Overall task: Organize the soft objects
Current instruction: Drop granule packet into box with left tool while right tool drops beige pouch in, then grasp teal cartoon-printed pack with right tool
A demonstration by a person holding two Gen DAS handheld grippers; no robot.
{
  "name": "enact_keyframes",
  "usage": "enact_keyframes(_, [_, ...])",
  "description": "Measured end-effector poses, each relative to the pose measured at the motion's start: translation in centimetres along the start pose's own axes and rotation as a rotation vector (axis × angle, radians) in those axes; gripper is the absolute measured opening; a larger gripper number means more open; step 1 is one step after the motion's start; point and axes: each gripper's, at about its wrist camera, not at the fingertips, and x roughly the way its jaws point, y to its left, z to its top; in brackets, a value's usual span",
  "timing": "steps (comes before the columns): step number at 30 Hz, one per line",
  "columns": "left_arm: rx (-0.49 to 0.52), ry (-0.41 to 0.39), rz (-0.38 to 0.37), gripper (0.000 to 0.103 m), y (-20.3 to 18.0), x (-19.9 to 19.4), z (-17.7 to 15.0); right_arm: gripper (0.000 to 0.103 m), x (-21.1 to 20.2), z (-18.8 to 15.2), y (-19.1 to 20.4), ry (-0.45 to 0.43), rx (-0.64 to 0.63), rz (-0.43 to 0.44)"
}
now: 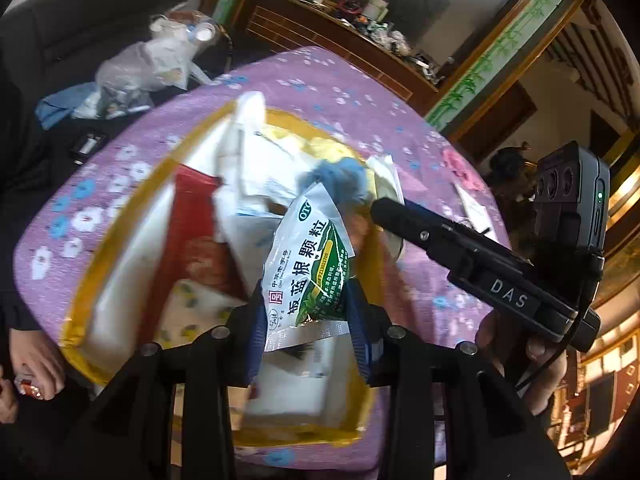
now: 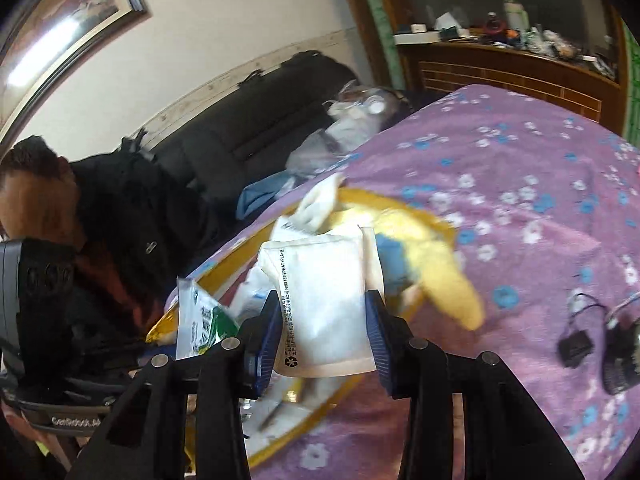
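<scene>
My left gripper [image 1: 306, 300] is shut on a white and green medicine sachet [image 1: 306, 256] and holds it above a yellow-rimmed box [image 1: 100, 240] full of soft packets. My right gripper [image 2: 322, 328] is shut on a white plastic pouch [image 2: 320, 300] over the same box [image 2: 400, 204]. The sachet also shows at the left of the right wrist view [image 2: 200, 328]. The right gripper's body [image 1: 480, 260] reaches in from the right in the left wrist view. A yellow and blue plush [image 2: 440, 272] lies on the box's far rim.
The box rests on a purple flowered cloth [image 1: 340, 80] over a table. A person in black [image 2: 120, 216] sits at the left by a dark sofa with plastic bags [image 1: 140, 72]. A black cable and a small device [image 2: 600, 340] lie on the cloth at the right.
</scene>
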Motion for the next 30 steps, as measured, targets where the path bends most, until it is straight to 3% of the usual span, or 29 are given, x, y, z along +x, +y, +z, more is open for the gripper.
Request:
enact_keyframes(5, [-0.006, 0.014, -0.006, 0.035, 1.1, 0.7, 0.2, 0.044, 2.0, -0.1, 0.0, 0.025, 0.014, 0.016])
enact_keyframes(6, [-0.011, 0.010, -0.011, 0.036, 1.3, 0.8, 0.3, 0.049, 2.3, -0.1, -0.1, 0.027, 0.015, 0.028])
enact_keyframes(8, [-0.007, -0.007, -0.015, 0.043, 1.3, 0.6, 0.3, 0.060, 2.2, 0.0, 0.1, 0.016, 0.025, 0.036])
enact_keyframes(10, [-0.003, -0.038, -0.006, 0.061, 1.2, 0.2, 0.3, 0.069, 2.1, -0.1, 0.0, 0.002, 0.046, 0.051])
enact_keyframes(14, [0.013, -0.072, -0.014, 0.071, 0.3, -1.1, -0.3, 0.079, 0.0, -1.3, -0.7, -0.061, 0.123, 0.086])
enact_keyframes(20, [0.094, -0.052, 0.019, 0.073, -3.5, -1.4, -1.9, 0.080, -5.9, -5.3, -3.8, -0.135, 0.201, 0.079])
enact_keyframes(25, [0.219, -0.045, 0.130, 0.073, -7.8, -0.3, -3.8, 0.085, -12.5, -9.7, -7.6, -0.186, 0.237, -0.041])
enact_keyframes(30, [0.280, -0.027, 0.229, 0.073, -10.6, 1.1, -5.3, 0.088, -18.1, -13.8, -14.4, -0.182, 0.300, -0.276])
